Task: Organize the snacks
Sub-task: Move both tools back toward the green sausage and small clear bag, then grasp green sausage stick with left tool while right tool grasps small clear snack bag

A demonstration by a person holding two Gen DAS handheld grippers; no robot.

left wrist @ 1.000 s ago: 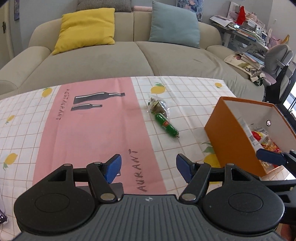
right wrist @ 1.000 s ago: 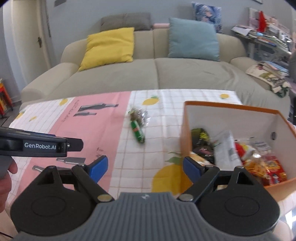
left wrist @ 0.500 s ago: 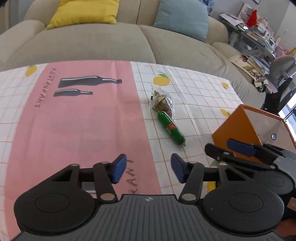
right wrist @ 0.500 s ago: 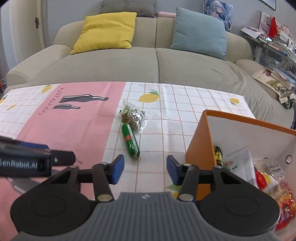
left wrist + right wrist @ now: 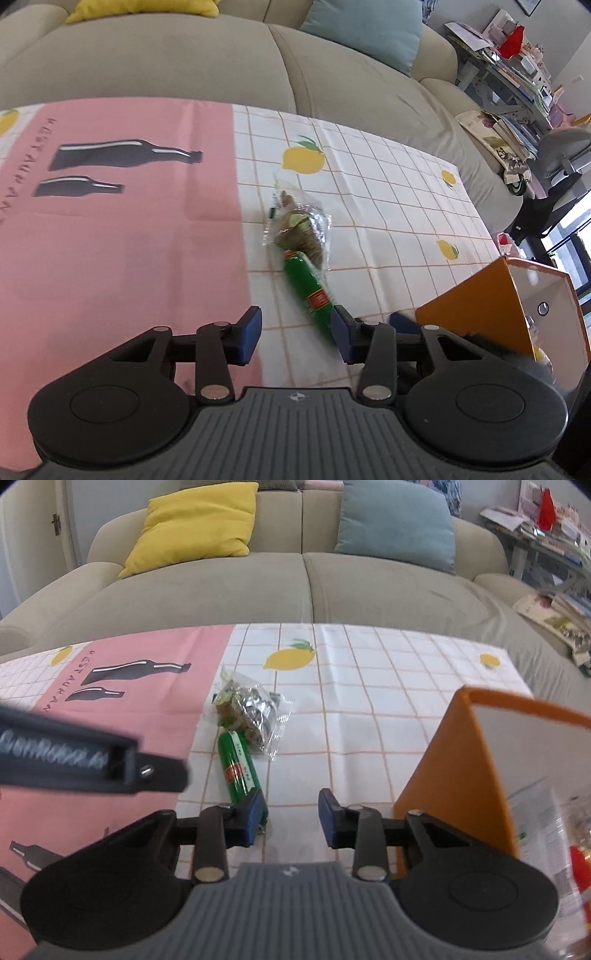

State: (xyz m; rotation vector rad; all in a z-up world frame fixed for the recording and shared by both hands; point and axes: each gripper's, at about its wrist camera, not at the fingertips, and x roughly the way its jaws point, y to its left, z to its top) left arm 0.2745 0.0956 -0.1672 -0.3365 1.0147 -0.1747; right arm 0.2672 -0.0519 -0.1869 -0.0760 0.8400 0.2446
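A green sausage stick (image 5: 308, 293) (image 5: 237, 766) lies on the tablecloth, its far end against a clear bag of brown snacks (image 5: 299, 229) (image 5: 251, 712). My left gripper (image 5: 295, 334) hovers just short of the sausage's near end, jaws closing, nothing between the pads. My right gripper (image 5: 291, 818) hangs beside the sausage's near end, jaws closing too, with only cloth between them. The left gripper's side crosses the right wrist view as a blurred black bar (image 5: 74, 760). The orange box (image 5: 506, 302) (image 5: 461, 764) stands to the right with several snack packets (image 5: 543, 834) inside.
A beige sofa (image 5: 295, 587) with a yellow cushion (image 5: 195, 520) and a blue-green cushion (image 5: 395, 520) runs along the table's far edge. A cluttered desk (image 5: 509, 70) and a grey chair (image 5: 561, 155) stand at the far right. The pink cloth panel (image 5: 110, 240) lies to the left.
Both grippers moved forward and down toward the sausage and the bag, which now look much larger. Both pairs of jaws narrowed. The right gripper swung left, off the box.
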